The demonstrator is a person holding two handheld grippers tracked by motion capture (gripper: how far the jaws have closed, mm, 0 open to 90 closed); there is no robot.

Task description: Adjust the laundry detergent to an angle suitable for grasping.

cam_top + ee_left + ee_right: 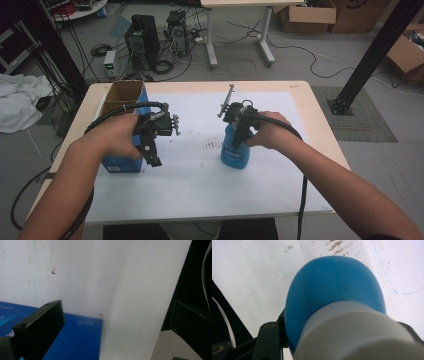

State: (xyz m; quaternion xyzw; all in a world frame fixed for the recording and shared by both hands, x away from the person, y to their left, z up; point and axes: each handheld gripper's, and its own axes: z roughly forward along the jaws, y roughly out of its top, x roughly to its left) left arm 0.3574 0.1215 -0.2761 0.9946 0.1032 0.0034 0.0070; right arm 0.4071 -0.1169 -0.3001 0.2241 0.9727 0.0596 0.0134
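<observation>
Left gripper (156, 161) hovering with jaws spread wide and empty, tips pointing at the near edge of the open blue cardboard box (122, 131) at the table's left. To the right and well apart, upright blue plastic bottle with white cap (236, 149) at mid-table, long axis vertical. Right gripper (242, 131) clamped narrow on its neck from above, forearm reaching in from the near right.
</observation>
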